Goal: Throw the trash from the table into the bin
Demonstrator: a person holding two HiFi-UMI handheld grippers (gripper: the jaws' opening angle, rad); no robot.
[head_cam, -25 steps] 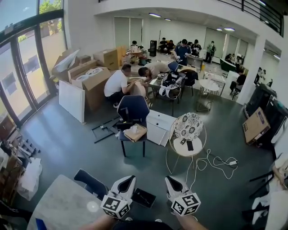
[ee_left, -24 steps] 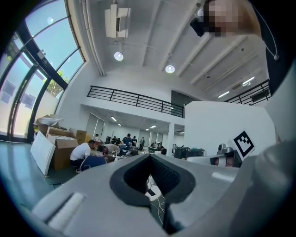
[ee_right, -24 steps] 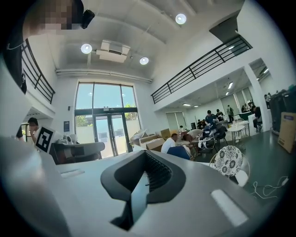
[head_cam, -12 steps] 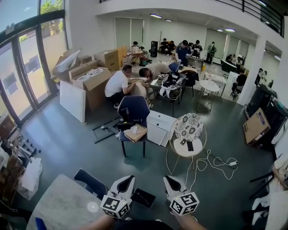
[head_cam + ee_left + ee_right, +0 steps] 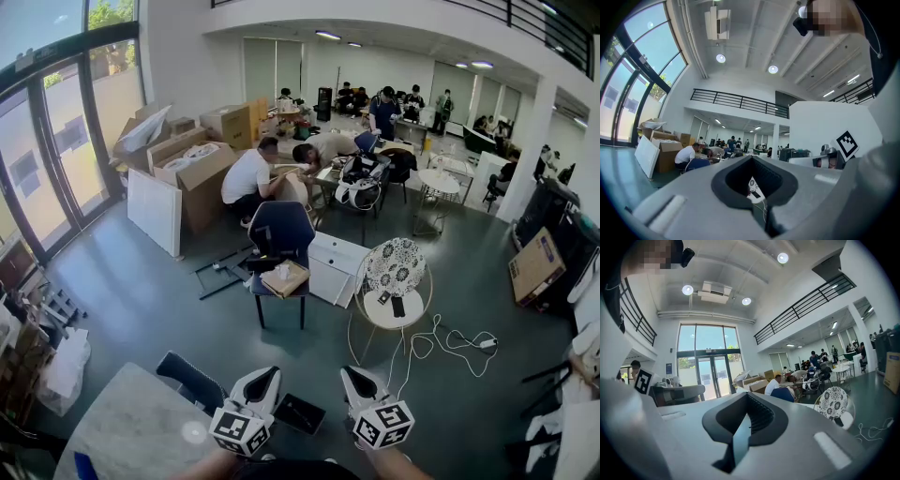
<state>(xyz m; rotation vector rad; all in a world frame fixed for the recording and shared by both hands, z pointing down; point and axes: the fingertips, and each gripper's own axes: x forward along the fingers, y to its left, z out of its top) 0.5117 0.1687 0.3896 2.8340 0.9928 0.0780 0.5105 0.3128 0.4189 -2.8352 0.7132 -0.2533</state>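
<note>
Bottom centre of head view: left gripper (image 5: 265,379) and right gripper (image 5: 354,380), side by side, apart from each other. Both point out across the hall, roughly level, over grey floor.

Left jaws pressed together, nothing pinched. Its own view shows only the far floor through the recess behind the tips. Right jaws pressed together too, empty.

Trash: can't pick any out for sure. Marble-top table (image 5: 122,427) sits at lower left, beside the left gripper and not under it. Pale round spot (image 5: 194,431) on the top; can't tell whether it's an object or glare. Blue item (image 5: 84,466) at the table's near edge, cut off by the frame.

Dark padded chair part (image 5: 192,380) lies between the table and the left gripper. Black flat panel (image 5: 300,412) on the floor shows between the two grippers.

Further out:
- Blue chair (image 5: 279,228) with a cardboard tray (image 5: 284,278) on its seat.
- White cabinet (image 5: 333,267) just right of the chair.
- Round white side table (image 5: 375,314) with a black phone (image 5: 397,306) on it.
- White cable (image 5: 433,339) on the floor.
- Open cardboard boxes (image 5: 192,173) and a crouching person (image 5: 246,175), well away.
</note>
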